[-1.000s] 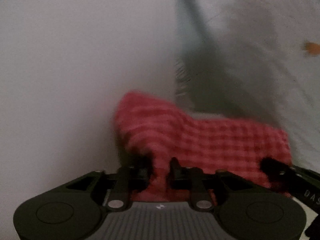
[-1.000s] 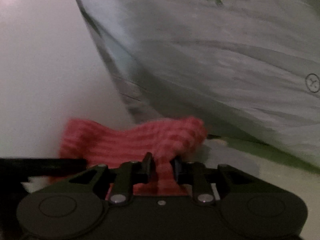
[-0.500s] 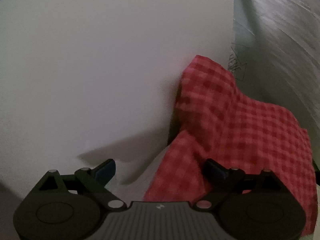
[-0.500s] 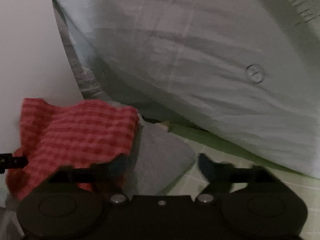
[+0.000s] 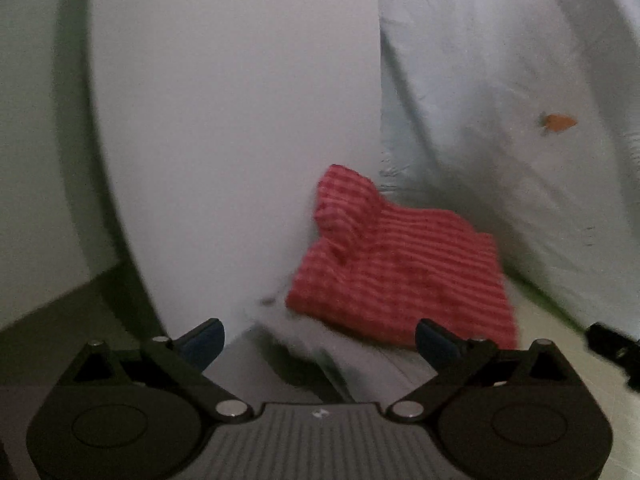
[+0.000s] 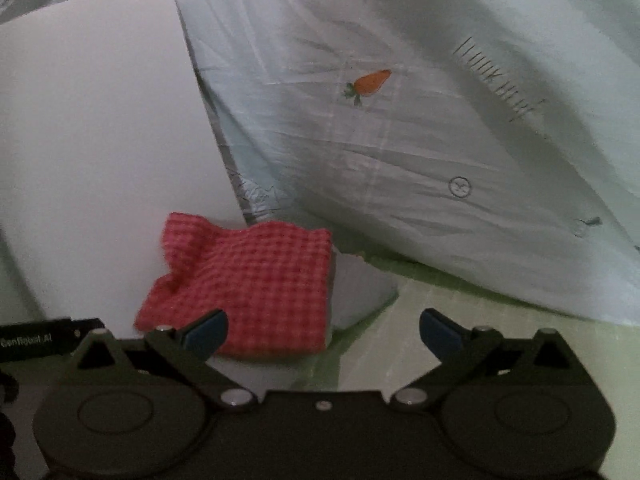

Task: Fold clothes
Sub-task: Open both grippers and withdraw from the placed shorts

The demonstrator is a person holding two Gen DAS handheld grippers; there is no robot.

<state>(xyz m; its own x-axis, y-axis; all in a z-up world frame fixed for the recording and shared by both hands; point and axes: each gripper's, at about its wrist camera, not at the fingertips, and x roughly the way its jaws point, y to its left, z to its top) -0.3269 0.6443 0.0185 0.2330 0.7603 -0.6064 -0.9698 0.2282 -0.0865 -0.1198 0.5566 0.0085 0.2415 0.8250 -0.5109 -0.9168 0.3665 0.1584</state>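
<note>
So you've let go: a second ago both tongs were pinched on the red checked cloth (image 5: pixel 400 272), and now the left gripper (image 5: pixel 318 338) and right gripper (image 6: pixel 324 330) stand wide apart, backed off. The cloth sits folded mid-frame on a pale stack (image 6: pixel 360 292), one corner still rumpled.
</note>
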